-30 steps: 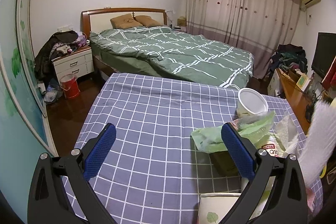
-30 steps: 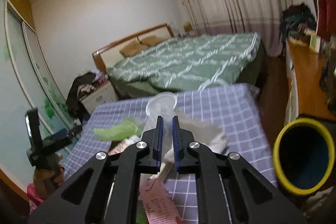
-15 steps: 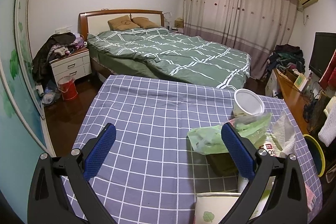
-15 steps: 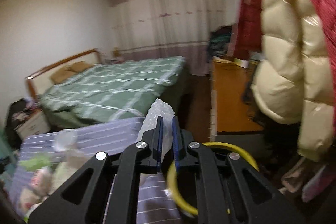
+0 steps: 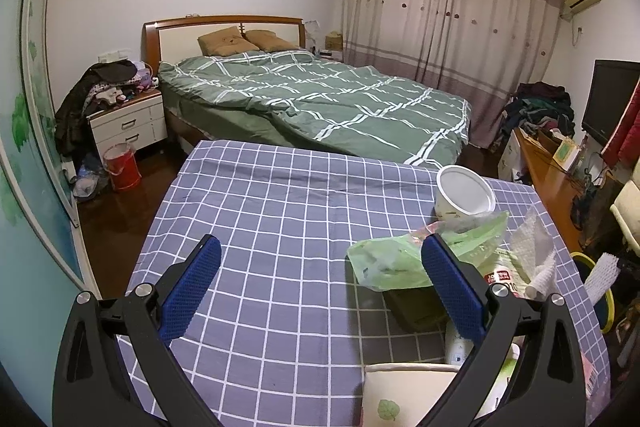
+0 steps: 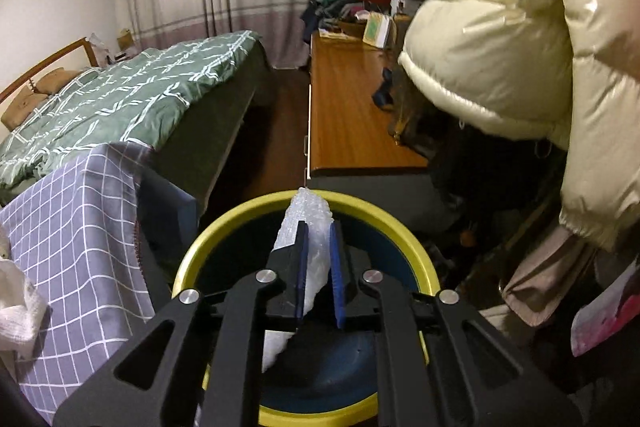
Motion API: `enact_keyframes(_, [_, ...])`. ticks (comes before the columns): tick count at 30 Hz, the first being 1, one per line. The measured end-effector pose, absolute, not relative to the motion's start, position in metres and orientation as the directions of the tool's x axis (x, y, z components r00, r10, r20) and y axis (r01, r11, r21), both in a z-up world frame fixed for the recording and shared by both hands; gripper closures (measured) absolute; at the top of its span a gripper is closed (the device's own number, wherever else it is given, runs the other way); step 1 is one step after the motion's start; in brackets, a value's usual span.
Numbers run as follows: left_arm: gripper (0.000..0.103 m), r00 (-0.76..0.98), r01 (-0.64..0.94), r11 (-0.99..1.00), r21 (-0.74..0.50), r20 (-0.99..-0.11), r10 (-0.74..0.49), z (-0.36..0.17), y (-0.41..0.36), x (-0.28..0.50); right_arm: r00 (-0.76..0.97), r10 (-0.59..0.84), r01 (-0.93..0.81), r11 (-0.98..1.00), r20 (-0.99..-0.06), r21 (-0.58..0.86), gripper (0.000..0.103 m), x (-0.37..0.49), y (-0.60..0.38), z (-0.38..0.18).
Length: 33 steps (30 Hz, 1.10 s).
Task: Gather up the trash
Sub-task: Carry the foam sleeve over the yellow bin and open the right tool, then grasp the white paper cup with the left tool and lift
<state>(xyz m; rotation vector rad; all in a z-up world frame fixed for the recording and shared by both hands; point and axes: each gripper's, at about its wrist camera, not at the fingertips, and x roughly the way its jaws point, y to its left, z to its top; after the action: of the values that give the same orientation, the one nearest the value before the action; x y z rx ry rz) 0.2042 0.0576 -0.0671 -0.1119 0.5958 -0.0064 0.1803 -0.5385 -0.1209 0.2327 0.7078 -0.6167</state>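
Over on the checked tablecloth point(image 5: 280, 211), the left gripper point(image 5: 320, 283) hovers with jaws spread wide, gripping nothing. A green plastic bag point(image 5: 384, 263) lies just inside its right finger, with a white cup point(image 5: 466, 193) behind and crumpled tissue point(image 5: 536, 251) further right, near the cloth's edge. Bare cloth stretches left. Beyond that edge, the right gripper point(image 6: 319, 259) hangs over a yellow-rimmed bin point(image 6: 240, 231); its jaws have just been easing apart, a strip of bubble wrap point(image 6: 308, 223) between them, above the bin's mouth. A cream puffy jacket point(image 6: 520, 39) crowds the right side.
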Motion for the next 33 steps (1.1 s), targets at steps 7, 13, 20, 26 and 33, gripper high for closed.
enact_keyframes(7, [0.004, 0.822, -0.004, 0.995, -0.101, -0.567, -0.054, -0.068, 0.052, 0.205, 0.638, -0.444, 0.587, 0.809, -0.63, 0.025, 0.077, 0.169, -0.519, -0.103])
enact_keyframes(13, [0.004, 0.819, 0.009, 0.996, -0.093, -0.571, -0.06, -0.07, 0.047, 0.205, 0.695, -0.378, 0.537, 0.838, -0.612, 0.092, 0.066, 0.163, -0.493, -0.101])
enact_keyframes(20, [0.004, 0.79, 0.044, 0.996, -0.081, -0.607, -0.084, -0.074, 0.036, 0.198, 0.715, -0.366, 0.503, 0.861, -0.595, 0.075, 0.064, 0.166, -0.472, -0.104])
enact_keyframes(26, [0.004, 0.725, 0.102, 0.992, -0.068, -0.678, -0.121, -0.076, 0.022, 0.17, 0.725, -0.345, 0.487, 0.869, -0.597, 0.089, 0.062, 0.166, -0.468, -0.105])
enact_keyframes(33, [0.004, 0.618, 0.174, 0.984, -0.031, -0.774, -0.134, -0.097, 0.003, 0.155, 0.745, -0.305, 0.457, 0.881, -0.594, 0.12, 0.061, 0.164, -0.468, -0.105])
